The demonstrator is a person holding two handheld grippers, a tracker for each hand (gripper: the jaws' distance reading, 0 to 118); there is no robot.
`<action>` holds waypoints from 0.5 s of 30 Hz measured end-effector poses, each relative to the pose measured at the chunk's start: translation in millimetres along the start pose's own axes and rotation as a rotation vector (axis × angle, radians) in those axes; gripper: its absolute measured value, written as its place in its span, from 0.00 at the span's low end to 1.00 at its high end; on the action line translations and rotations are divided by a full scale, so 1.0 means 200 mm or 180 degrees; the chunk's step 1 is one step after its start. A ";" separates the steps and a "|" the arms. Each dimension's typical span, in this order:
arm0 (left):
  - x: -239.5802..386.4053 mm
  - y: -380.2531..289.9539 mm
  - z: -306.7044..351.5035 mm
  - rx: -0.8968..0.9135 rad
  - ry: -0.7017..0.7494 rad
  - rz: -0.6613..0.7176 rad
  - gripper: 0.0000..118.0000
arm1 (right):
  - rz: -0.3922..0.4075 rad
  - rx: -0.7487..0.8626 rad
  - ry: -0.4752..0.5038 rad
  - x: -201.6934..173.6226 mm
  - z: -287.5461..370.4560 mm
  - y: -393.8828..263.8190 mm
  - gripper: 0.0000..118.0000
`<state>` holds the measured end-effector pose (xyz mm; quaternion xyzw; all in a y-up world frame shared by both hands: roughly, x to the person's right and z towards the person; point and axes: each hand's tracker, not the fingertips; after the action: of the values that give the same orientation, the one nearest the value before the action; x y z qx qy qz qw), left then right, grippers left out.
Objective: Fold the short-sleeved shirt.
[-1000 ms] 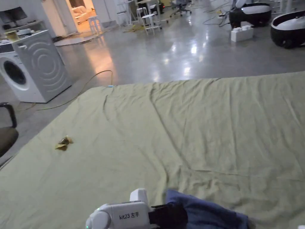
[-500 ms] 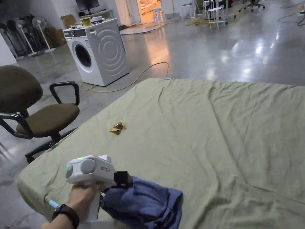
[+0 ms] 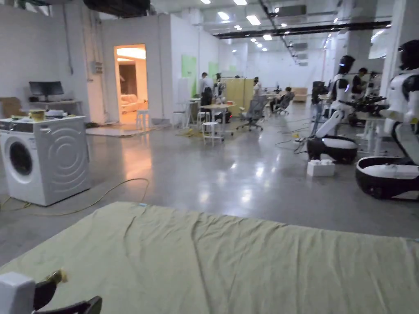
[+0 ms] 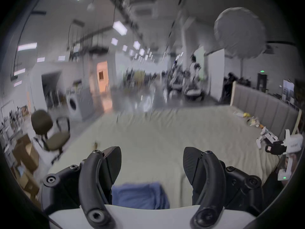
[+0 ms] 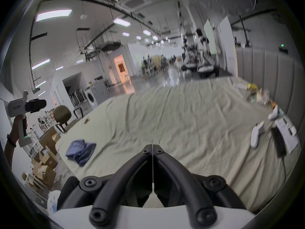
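Left claw [image 4: 152,163]: lower centre of the left gripper view, jaws wide apart, nothing between them. In the right gripper view it hangs at the far left, raised above the bed corner.

Shirt [image 5: 80,151]: blue, bundled, lower left of the right gripper view, lying on the bed [image 5: 181,117] near its left corner. In the left gripper view it lies at the bottom, just below the open jaws, touching neither.

Wrapper [image 3: 57,277]: small, lower left of the head view, on the sheet.

Right claw [image 5: 152,147]: lower centre of its own view, jaws together, empty, well apart from the shirt.

Risk: the shirt lies near the edge; a careless drag could pull it off the bed. A pinch into the bundle may catch several layers and spoil the fold.

Change: half a second ago the left claw was at the shirt; now it is lifted clear and open. The head camera has tilted up toward the room.
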<state>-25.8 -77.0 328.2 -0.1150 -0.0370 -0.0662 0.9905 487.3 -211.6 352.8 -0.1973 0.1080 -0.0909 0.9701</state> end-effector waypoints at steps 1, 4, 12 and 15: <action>0.07 0.02 0.05 0.0199 0.0039 -0.0060 0.66 | 0.0034 0.0106 -0.0016 0.00 0.04 0.03 0.00; 0.35 0.04 0.15 0.0628 0.0084 -0.0199 0.66 | 0.0197 0.0420 -0.0281 -0.03 0.17 0.13 0.00; 0.70 -0.06 0.14 0.0568 0.0292 -0.0320 0.65 | 0.0433 0.0951 -0.0420 -0.10 0.36 0.26 0.00; 0.70 -0.07 0.14 0.0631 0.0215 -0.0208 0.60 | 0.0583 0.1174 -0.0471 -0.11 0.36 0.27 0.01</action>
<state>109.2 -101.2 370.9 -0.0130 -0.0137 -0.0983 0.9950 491.9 -132.2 400.1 -0.0121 0.0354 -0.0060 0.9993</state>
